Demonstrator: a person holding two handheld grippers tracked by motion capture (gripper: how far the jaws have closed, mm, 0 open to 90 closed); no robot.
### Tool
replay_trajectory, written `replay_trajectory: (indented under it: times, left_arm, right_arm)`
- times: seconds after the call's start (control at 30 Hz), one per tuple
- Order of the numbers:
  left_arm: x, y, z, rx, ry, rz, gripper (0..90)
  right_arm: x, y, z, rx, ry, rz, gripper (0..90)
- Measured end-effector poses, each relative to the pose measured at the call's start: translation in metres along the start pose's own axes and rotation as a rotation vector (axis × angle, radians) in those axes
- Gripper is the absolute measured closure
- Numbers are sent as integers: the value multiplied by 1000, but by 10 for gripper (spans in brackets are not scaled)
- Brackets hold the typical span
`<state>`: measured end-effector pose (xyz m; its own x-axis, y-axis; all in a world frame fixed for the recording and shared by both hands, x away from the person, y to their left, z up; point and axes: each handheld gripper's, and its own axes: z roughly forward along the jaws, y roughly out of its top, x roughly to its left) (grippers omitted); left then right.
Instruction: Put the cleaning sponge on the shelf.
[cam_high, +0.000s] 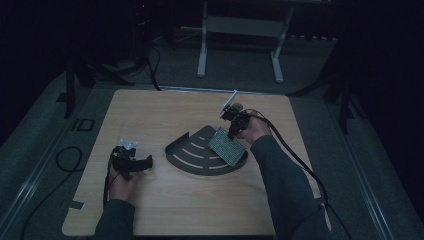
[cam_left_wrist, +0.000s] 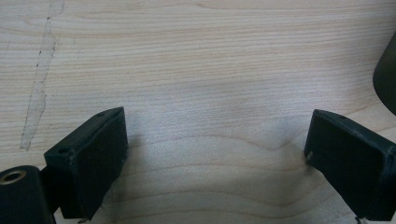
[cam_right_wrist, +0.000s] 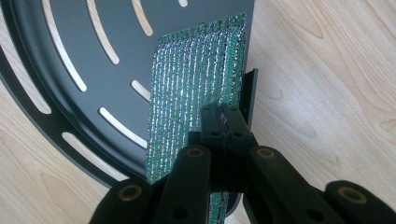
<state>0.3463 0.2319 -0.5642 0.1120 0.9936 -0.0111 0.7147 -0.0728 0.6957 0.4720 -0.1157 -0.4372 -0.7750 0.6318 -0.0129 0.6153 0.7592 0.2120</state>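
Dim room, pale wooden table (cam_high: 165, 115). Right gripper (cam_right_wrist: 223, 122) is pinched tight on a glittery green mesh pad (cam_right_wrist: 196, 88) over the black slotted fan-shaped tray (cam_high: 192, 150). Left gripper (cam_left_wrist: 215, 154) sits wide apart, holding nothing.

Grey sleeves (cam_high: 285, 185); black grippers with blocky fingers (cam_left_wrist: 93, 158), trailing cables.

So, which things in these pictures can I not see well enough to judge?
- Tray: in the left gripper view, cut off by the right edge.
- Green pad: in the right gripper view, its near end is hidden behind the right gripper.
- Left gripper: in the high view, too dark and small to read its jaws.
- The room behind the table: too dark to read.
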Motion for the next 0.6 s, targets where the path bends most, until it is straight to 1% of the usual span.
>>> replay_trajectory:
  times: [0.13,0.23,0.3,0.43,0.47,0.5,0.6]
  left_arm:
    - [0,0,0,0,0,0,65]
    - [0,0,0,0,0,0,65]
    - [0,0,0,0,0,0,65]
    - [0,0,0,0,0,0,65]
    - [0,0,0,0,0,0,65]
    - [0,0,0,0,0,0,65]
    - [0,0,0,0,0,0,65]
  right_arm:
    - [1,0,1,0,0,2,896]
    - [1,0,2,5,-1,-6,896]
    - [2,-1,3,12,5,4,896]
    - [0,-3,5,16,6,10,895]
    - [-1,-4,6,12,6,4,895]
    - [-1,-4,5,17,8,12,895]
    - [-2,-6,5,16,11,16,893]
